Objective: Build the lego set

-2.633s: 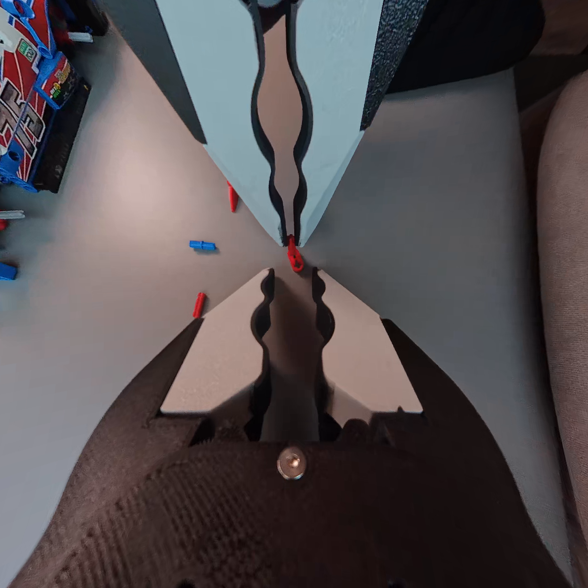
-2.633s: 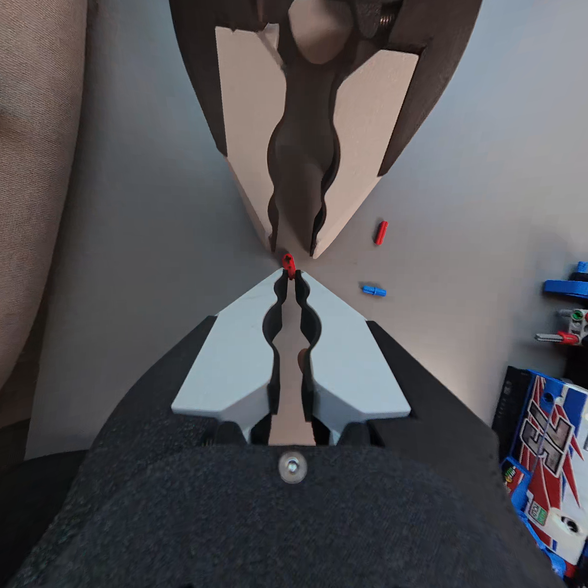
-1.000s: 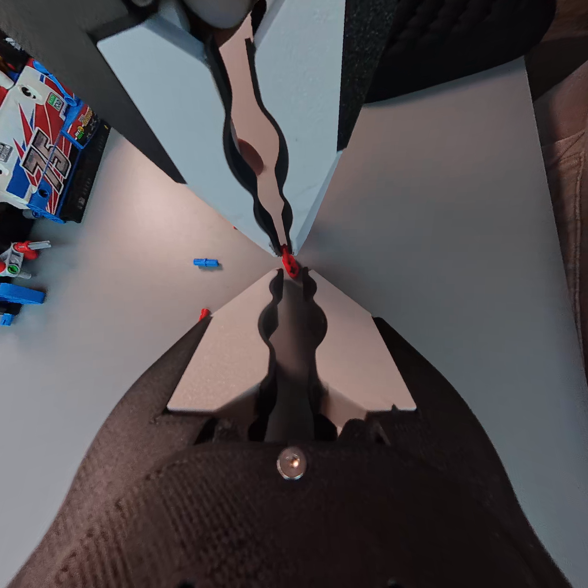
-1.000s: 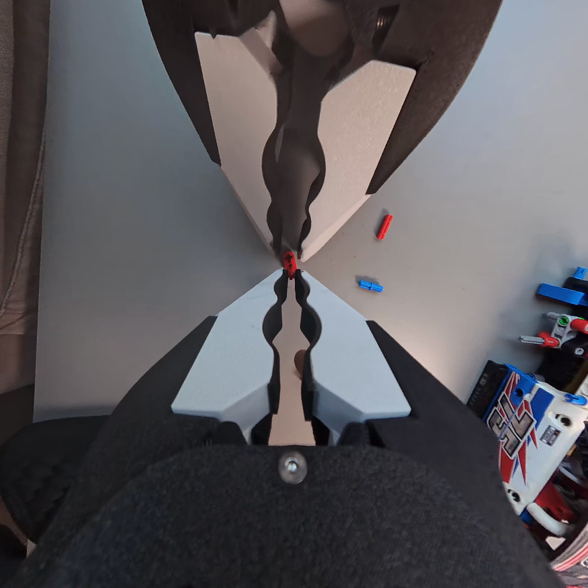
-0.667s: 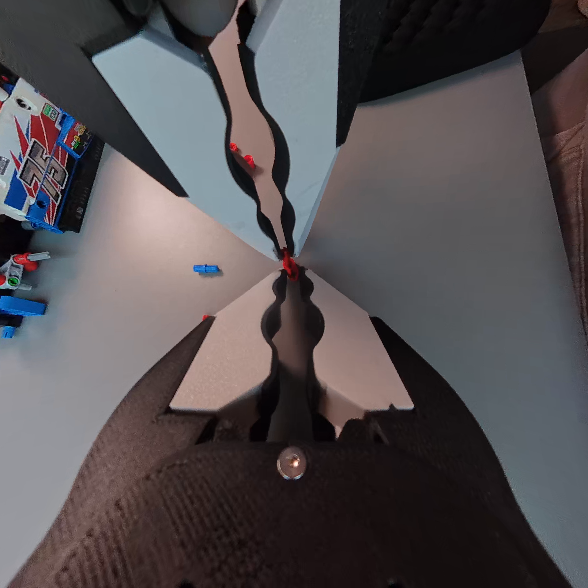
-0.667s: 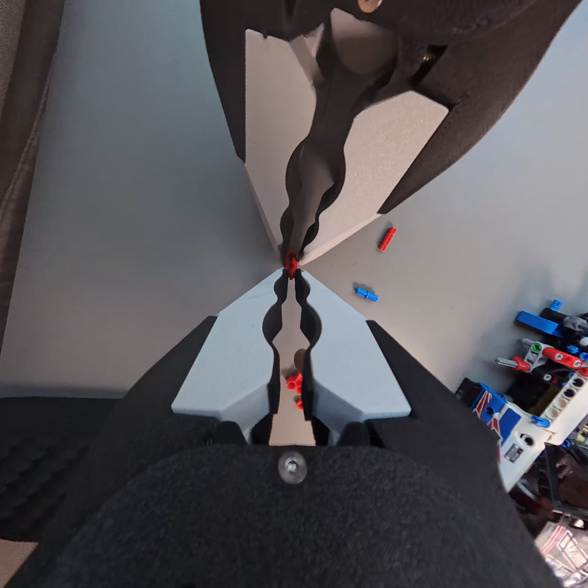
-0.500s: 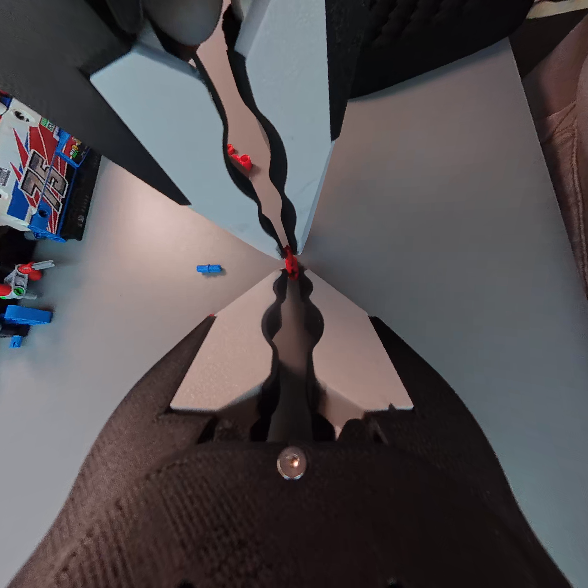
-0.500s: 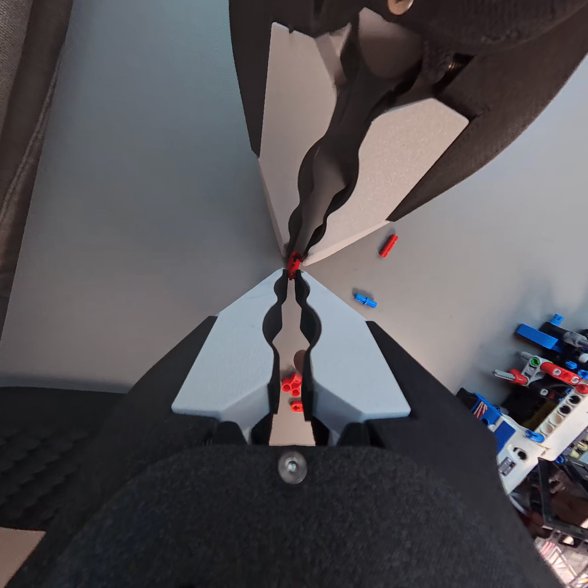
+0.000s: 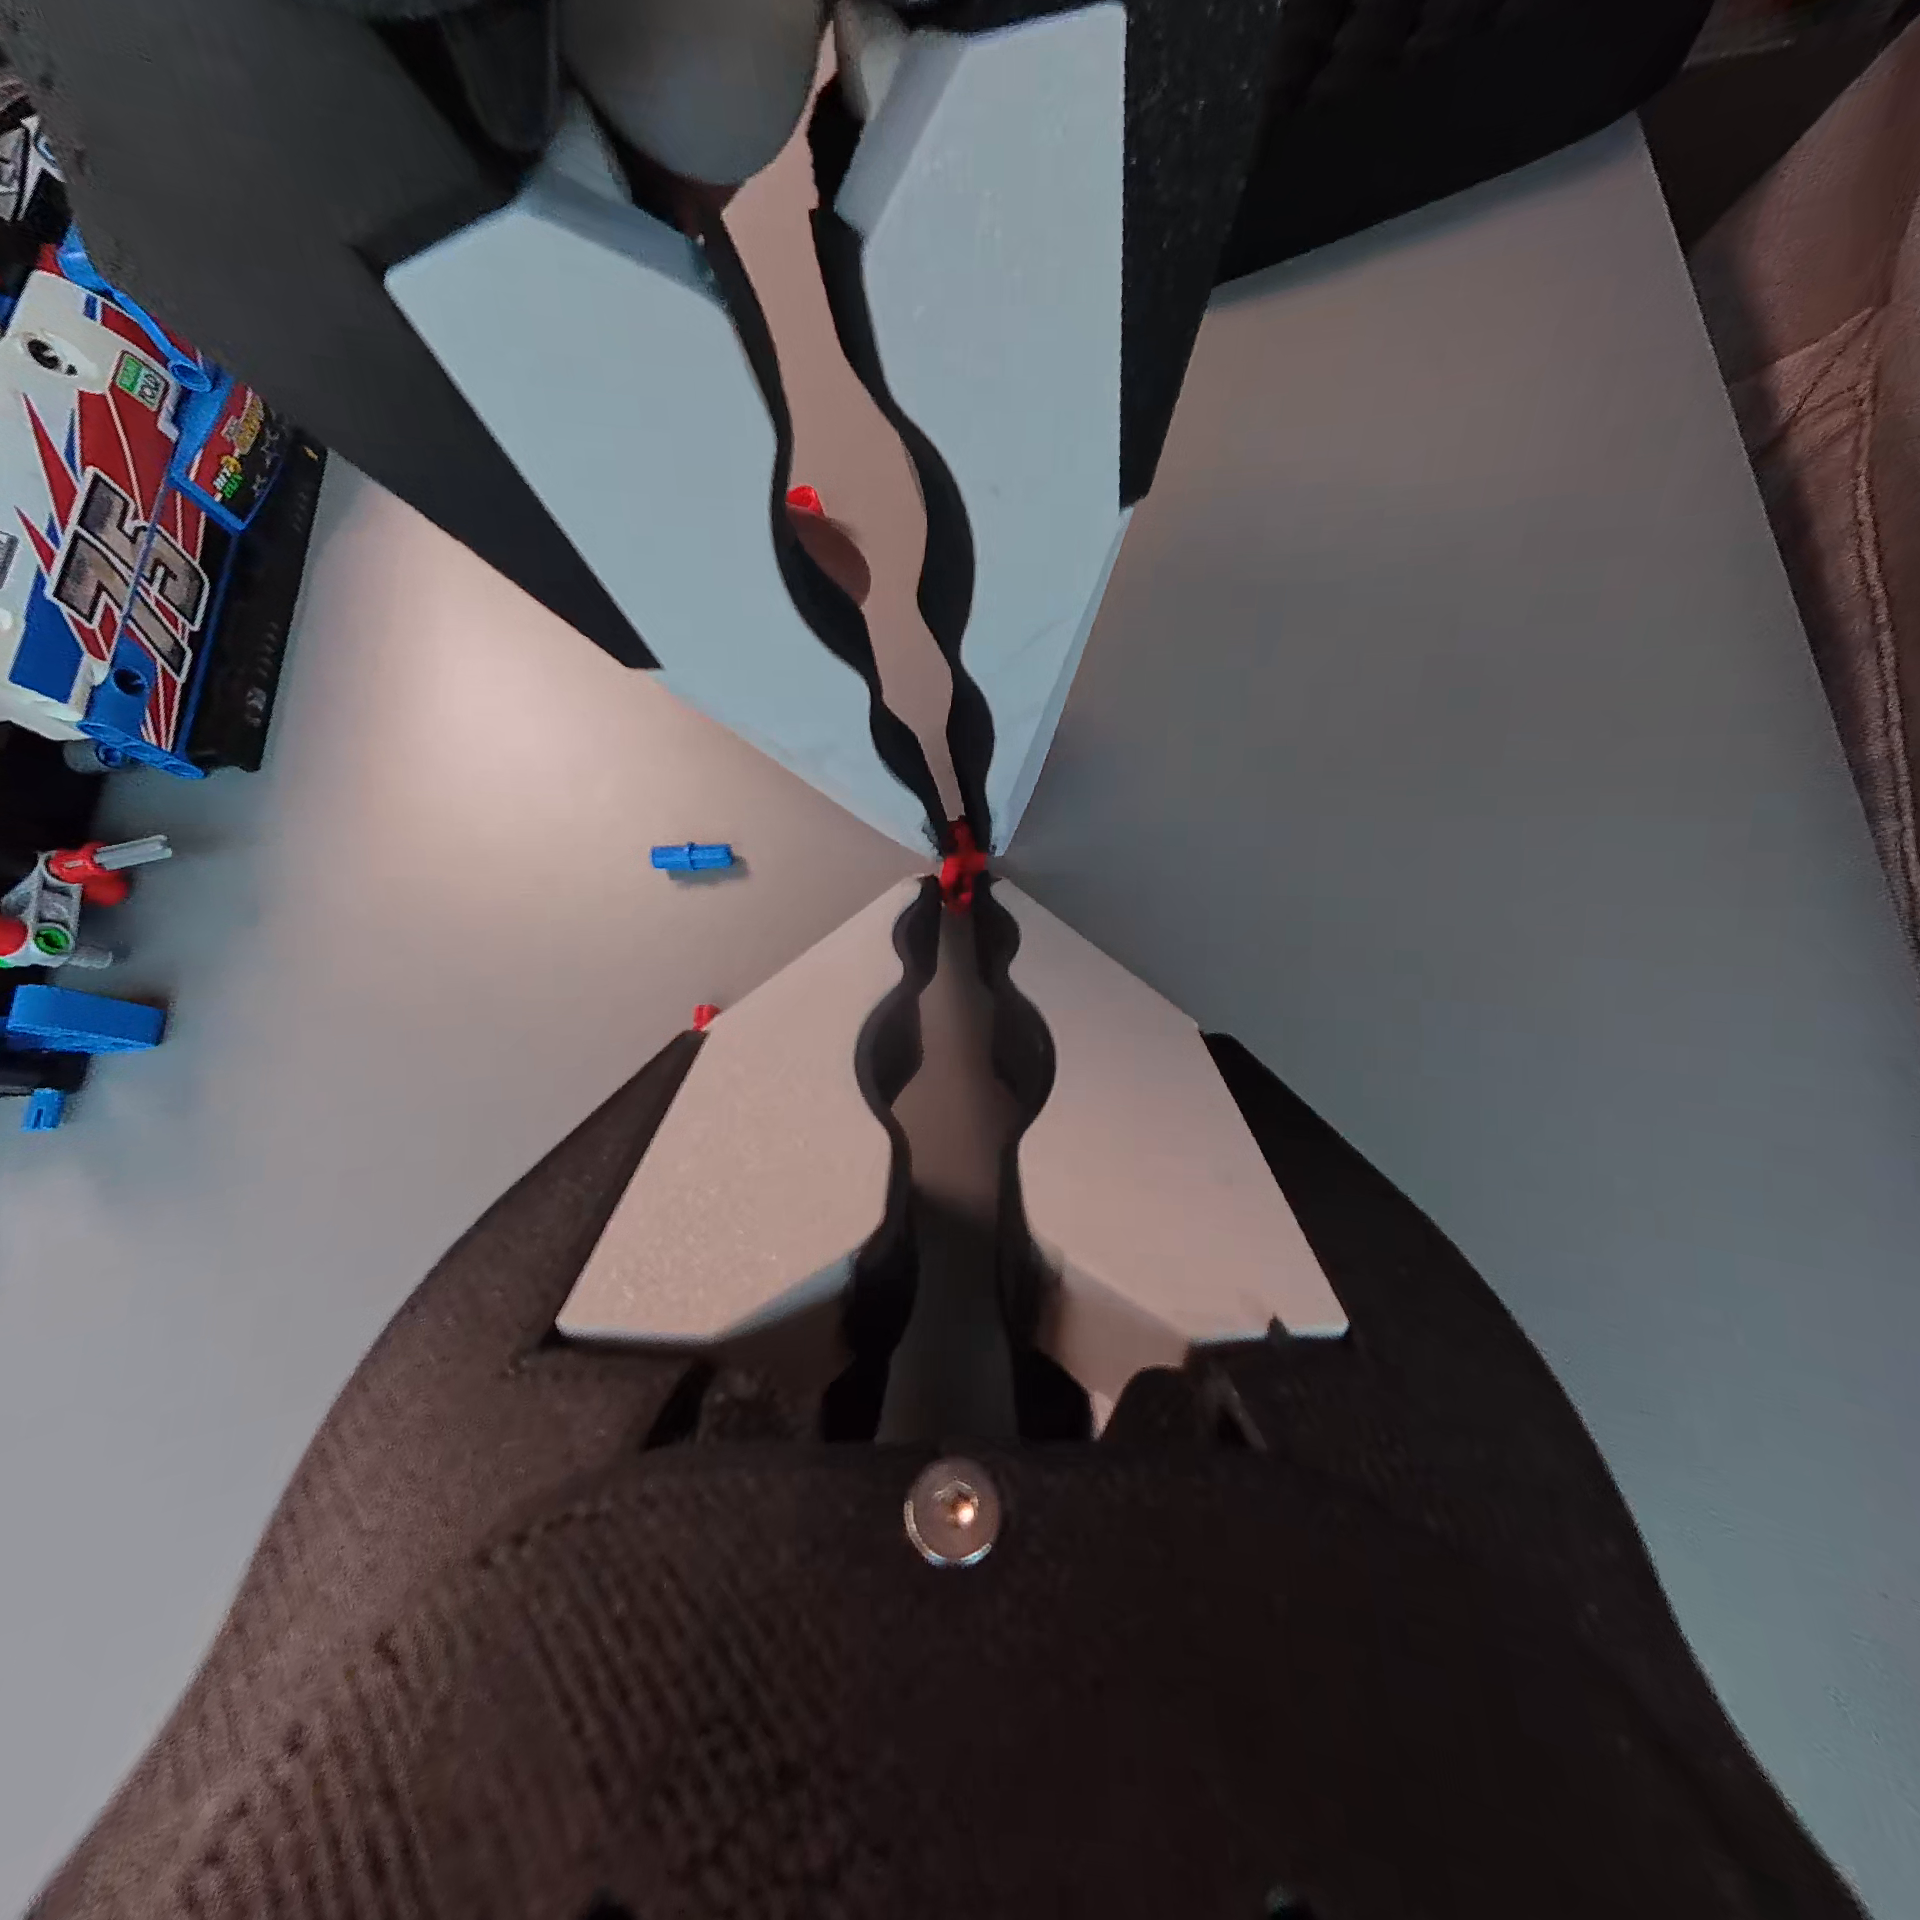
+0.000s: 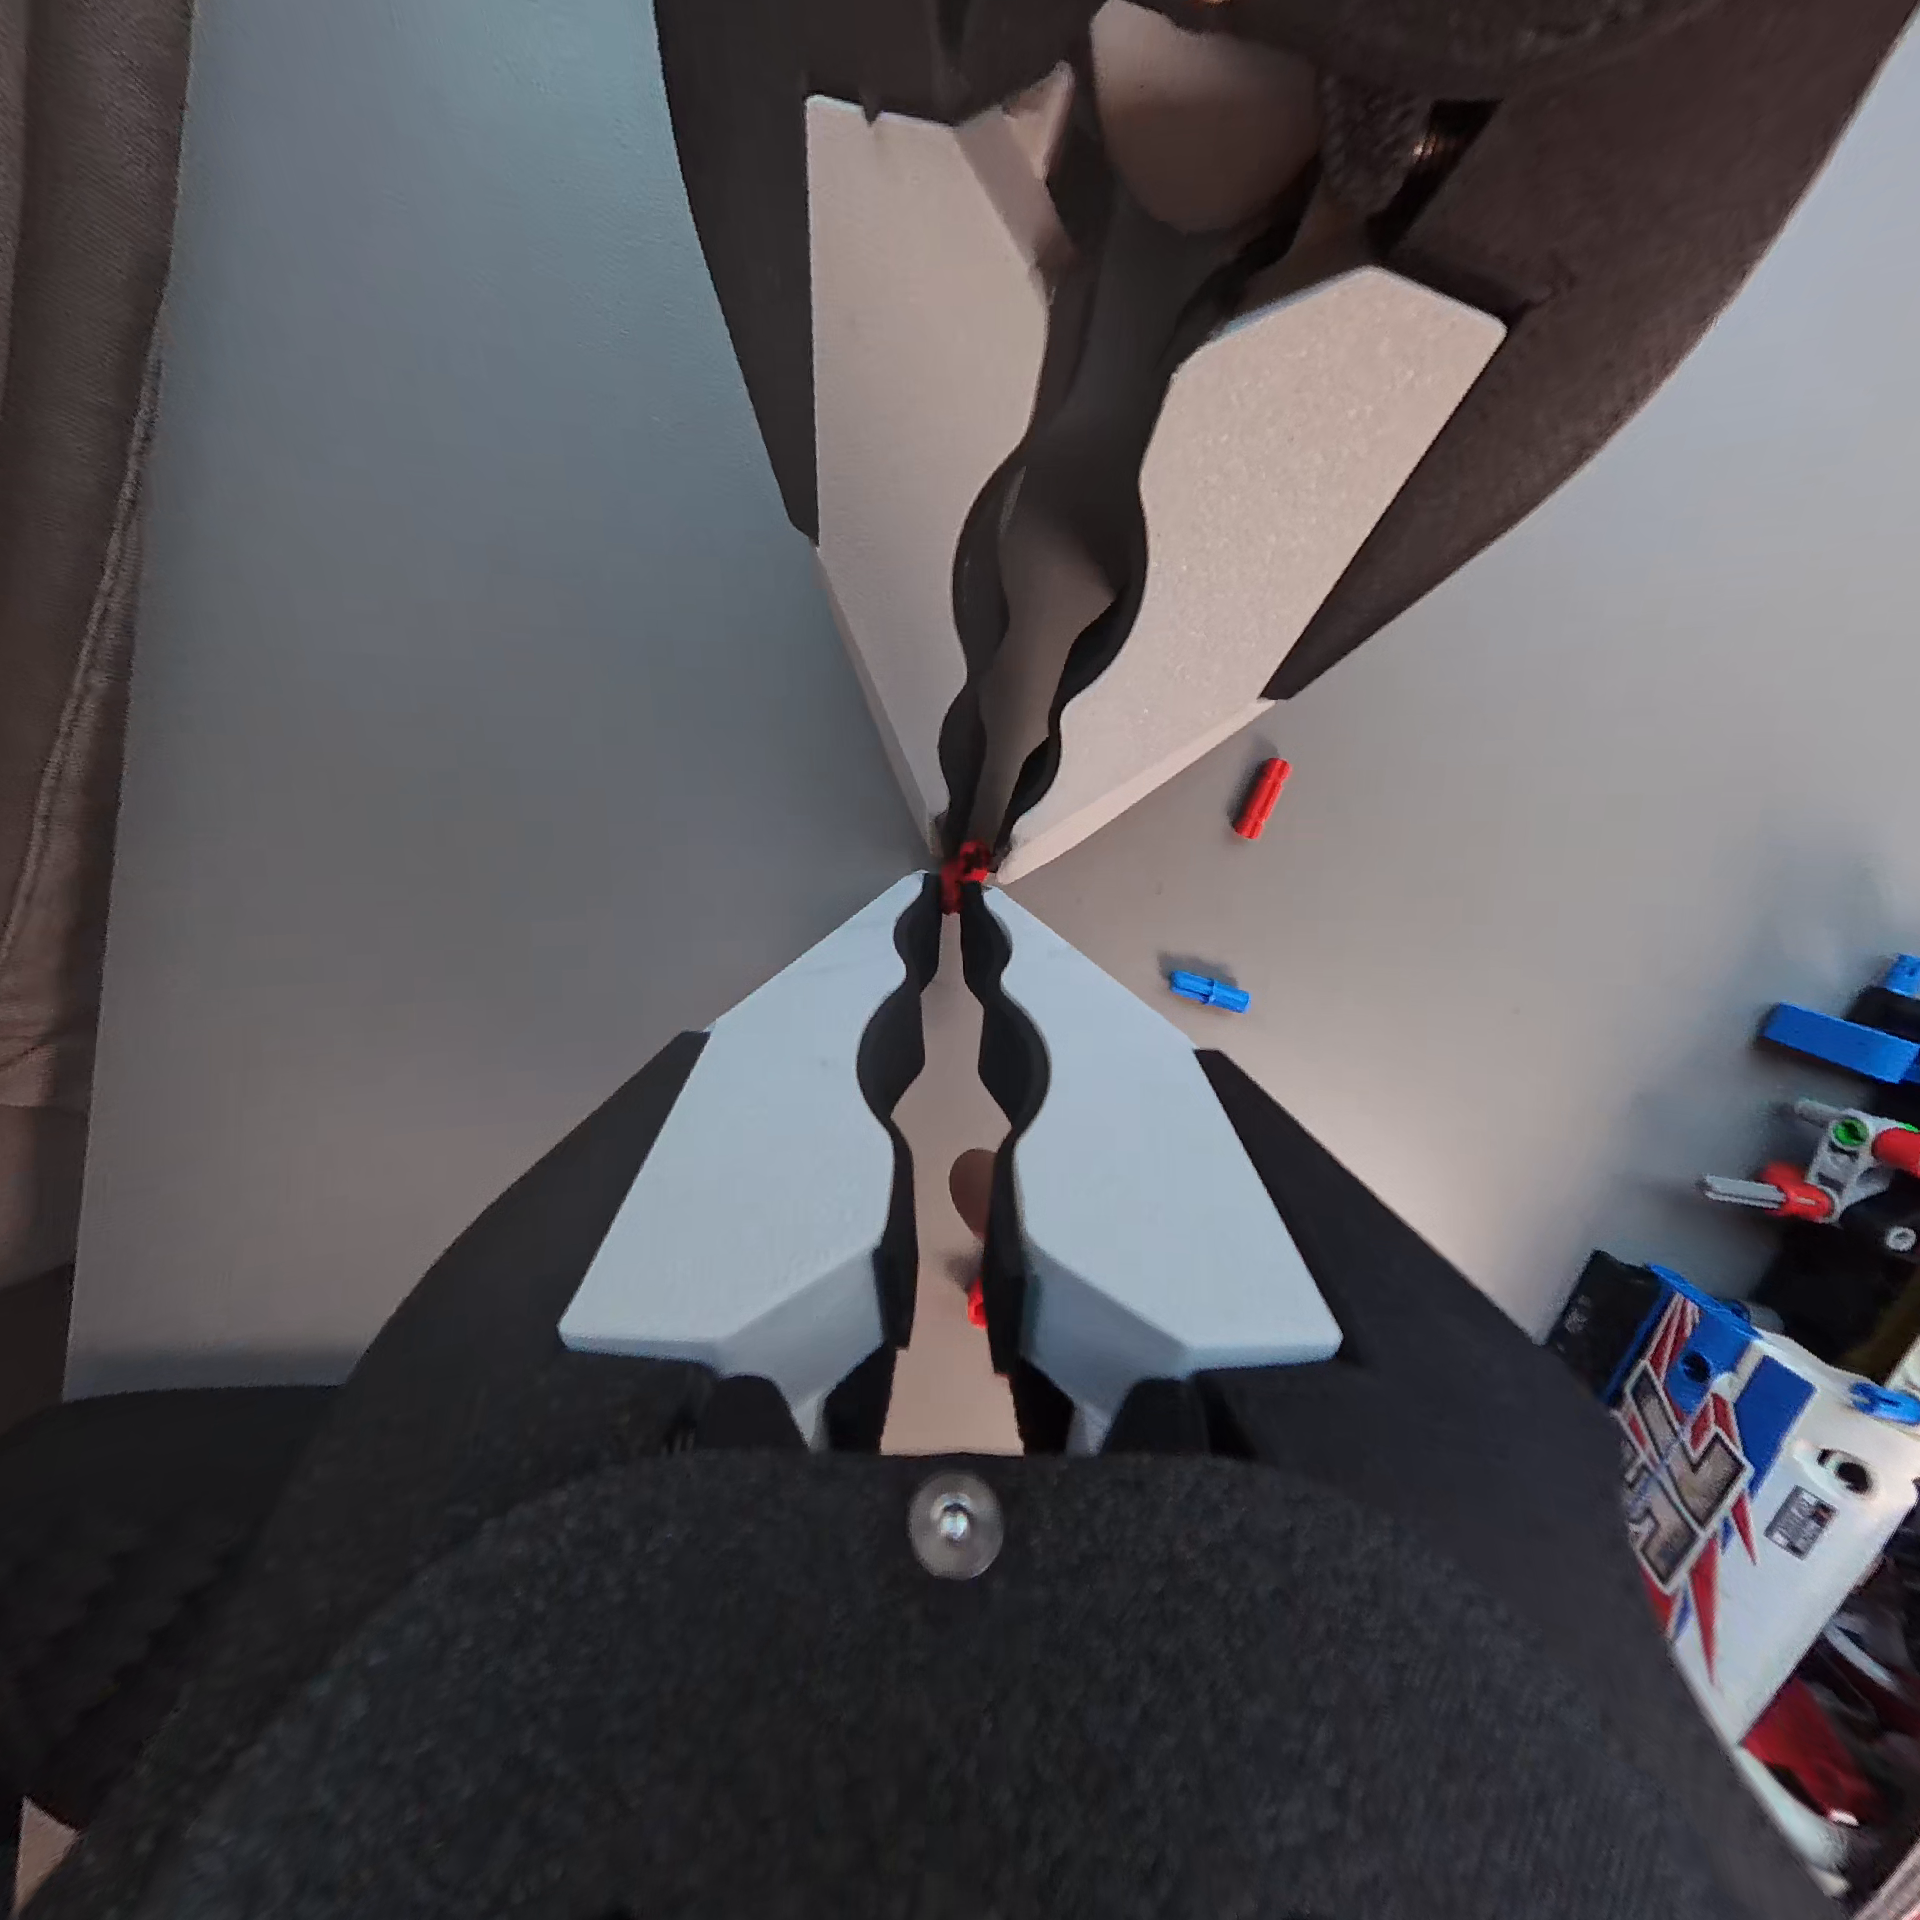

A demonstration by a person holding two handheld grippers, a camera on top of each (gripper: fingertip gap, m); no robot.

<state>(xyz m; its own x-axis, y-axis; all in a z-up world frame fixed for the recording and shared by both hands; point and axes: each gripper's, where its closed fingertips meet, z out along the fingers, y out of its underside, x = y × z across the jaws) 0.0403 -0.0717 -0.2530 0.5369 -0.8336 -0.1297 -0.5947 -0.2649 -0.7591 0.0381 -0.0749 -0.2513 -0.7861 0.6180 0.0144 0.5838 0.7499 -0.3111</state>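
Closed since earlier, left gripper [image 9: 957, 902] joins right gripper [image 10: 943, 900] pinching red piece [image 9: 959, 875].

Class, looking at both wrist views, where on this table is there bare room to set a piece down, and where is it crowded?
Free: the grey table between the meeting tongs and the brown fabric edge. Crowded: beyond the small blue pin, by the red-white-blue model car and blue parts.

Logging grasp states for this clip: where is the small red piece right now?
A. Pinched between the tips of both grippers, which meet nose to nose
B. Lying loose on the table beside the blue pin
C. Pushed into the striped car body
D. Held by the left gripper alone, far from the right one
A: the small red piece sits where the left gripper and the right gripper meet tip to tip.
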